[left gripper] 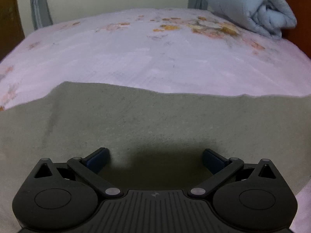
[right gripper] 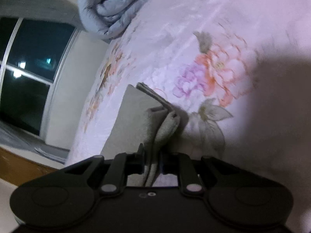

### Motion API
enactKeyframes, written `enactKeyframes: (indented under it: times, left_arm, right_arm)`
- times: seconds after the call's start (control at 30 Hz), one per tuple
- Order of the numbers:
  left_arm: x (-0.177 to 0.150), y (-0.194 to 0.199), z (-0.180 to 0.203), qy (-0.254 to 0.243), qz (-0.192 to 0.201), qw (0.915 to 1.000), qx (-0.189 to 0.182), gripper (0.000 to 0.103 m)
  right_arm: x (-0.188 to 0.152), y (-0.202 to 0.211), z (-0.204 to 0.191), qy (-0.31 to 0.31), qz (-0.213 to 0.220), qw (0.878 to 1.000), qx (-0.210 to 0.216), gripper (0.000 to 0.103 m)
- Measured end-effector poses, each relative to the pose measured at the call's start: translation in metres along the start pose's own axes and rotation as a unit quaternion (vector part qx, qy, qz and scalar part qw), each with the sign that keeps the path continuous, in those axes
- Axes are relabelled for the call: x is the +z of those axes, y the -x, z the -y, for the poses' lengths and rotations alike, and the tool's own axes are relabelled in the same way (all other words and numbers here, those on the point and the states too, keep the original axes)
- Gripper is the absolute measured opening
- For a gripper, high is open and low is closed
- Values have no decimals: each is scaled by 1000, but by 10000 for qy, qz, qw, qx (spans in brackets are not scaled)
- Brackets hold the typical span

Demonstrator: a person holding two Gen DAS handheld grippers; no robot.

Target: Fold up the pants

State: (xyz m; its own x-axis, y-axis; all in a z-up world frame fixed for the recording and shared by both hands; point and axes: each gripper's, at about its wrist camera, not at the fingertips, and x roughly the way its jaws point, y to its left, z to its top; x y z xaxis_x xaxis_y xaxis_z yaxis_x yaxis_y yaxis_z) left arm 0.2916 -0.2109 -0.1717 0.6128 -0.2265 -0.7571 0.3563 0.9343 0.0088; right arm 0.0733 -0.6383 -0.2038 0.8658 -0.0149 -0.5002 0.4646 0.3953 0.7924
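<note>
The grey-green pants (left gripper: 136,120) lie flat on the floral bedsheet (left gripper: 136,58) and fill the lower half of the left wrist view. My left gripper (left gripper: 156,158) is open just above the fabric, holding nothing. In the right wrist view my right gripper (right gripper: 152,162) is shut on a bunched edge of the pants (right gripper: 163,124), several layers pinched between the pads, lifted off the sheet (right gripper: 213,38). The rest of the pants hangs down to the left of the gripper.
A rolled light blue blanket (left gripper: 252,9) sits at the far right corner of the bed; it also shows in the right wrist view (right gripper: 110,5). A window (right gripper: 29,68) and wall lie beyond the bed's edge. A grey bed frame (left gripper: 38,3) stands at the far side.
</note>
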Motion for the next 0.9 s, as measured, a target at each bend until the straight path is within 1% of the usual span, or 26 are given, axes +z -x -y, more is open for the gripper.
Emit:
enactKeyframes:
  times: [0.03,0.07,0.1,0.17,0.2,0.23,0.27,0.3,0.33,0.4,0.47,0.5,0.53,0.6,0.67,0.7,0.73,0.77,0.83,0.9]
  left_arm:
    - [0,7,0,160,150,9992,-331,103]
    - [2,10,2,229,191,9982,-523,103]
    - [3,9,8,151,104,9988,-458,103]
    - [1,-2,14,-83,-89,9998,-185,103]
    - [1,-5,12,-70,-112,9998,-136,103]
    - [2,-3,6,60,-61,9997,-225,103]
    - [3,4,-4,267,42,9989,-370,103]
    - [3,11,-14,392,105,9986,-348,103]
    - [4,17,-22,392,117,9988,-275,103]
    - [0,34,-45,416,352,9984,-158,103]
    - [-4,44,-78,541,360,9978,113,103]
    - [-6,50,-95,608,379,9972,190,103]
    - [-9,51,-113,671,307,9968,314,103]
    - [-10,47,-140,774,31,9963,371,103]
    - [-14,49,-164,928,113,9939,580,103]
    - [-15,49,-174,953,73,9932,666,103]
    - [-15,50,-183,1044,89,9924,643,103]
    - [-17,51,-192,1155,125,9915,580,103]
    - [-21,54,-202,1195,134,9915,497,103]
    - [-29,60,-212,1281,181,9900,554,103]
  right_arm:
    - [-1,3,-9,159,79,9998,-67,5]
    - [-1,4,-13,252,119,9996,-86,5]
    - [-1,4,-13,252,119,9996,-86,4]
    - [-2,8,-23,440,204,9988,-70,4]
    - [-2,12,-36,563,238,9981,-40,3]
    - [-1,14,-44,652,250,9976,-3,3]
    - [-1,14,-44,652,250,9976,-3,3]
    - [0,17,-62,887,247,9958,4,3]
    - [2,18,-69,993,237,9948,17,3]
    - [4,20,-82,1101,244,9936,13,3]
    - [3,21,-94,1279,242,9915,28,3]
    - [0,20,-102,1420,225,9896,-2,3]
    - [-3,19,-110,1552,203,9877,4,3]
    - [-12,16,-129,1807,160,9834,15,3]
    - [-27,9,-152,2025,118,9792,69,3]
    - [-35,5,-163,2087,77,9779,145,3]
    - [-35,5,-163,2087,77,9779,145,3]
    - [-57,-8,-191,2356,-42,9715,258,3]
    - [-82,-21,-219,2653,-218,9629,438,3]
    - [-113,-40,-248,2908,-471,9536,615,3]
